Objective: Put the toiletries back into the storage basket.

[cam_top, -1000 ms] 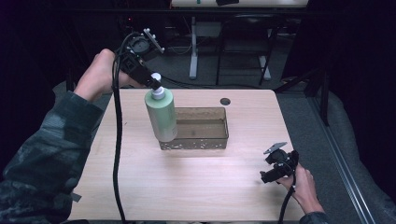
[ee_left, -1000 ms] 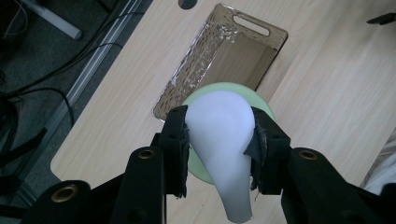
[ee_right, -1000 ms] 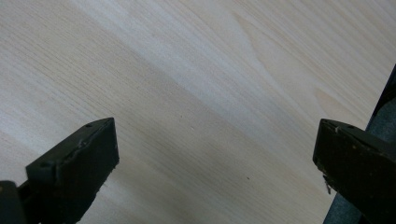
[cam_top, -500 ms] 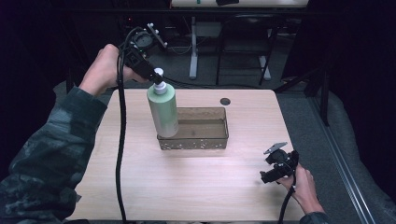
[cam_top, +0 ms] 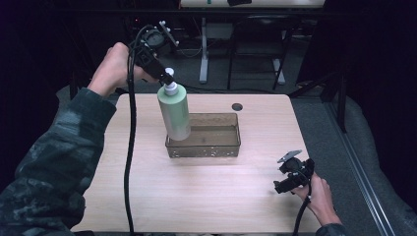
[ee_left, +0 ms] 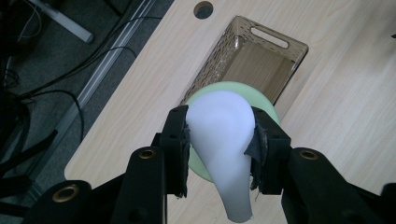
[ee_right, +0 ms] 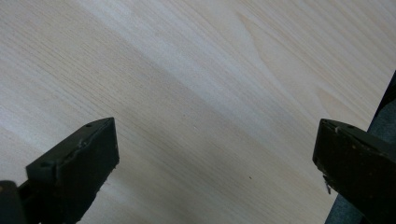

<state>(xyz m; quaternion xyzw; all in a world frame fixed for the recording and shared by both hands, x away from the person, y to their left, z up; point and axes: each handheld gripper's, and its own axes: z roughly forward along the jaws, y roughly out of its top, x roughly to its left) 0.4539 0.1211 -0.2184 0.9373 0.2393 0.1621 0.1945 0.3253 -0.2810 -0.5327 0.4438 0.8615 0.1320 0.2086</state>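
One bottle (cam_top: 174, 112) now farther over bin (cam_top: 231, 147)

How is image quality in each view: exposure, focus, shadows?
High view: table evenly lit, surroundings nearly black. Left gripper view: white pump overexposed and featureless between the jaws; basket sharp. Right gripper view: wood grain soft, a broad faint shadow band across it.

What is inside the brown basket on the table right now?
The brown basket looks empty: its bare floor shows in the left gripper view. The green bottle, held by its white cap in the left gripper, hides the basket's near left corner, so that part cannot be checked.
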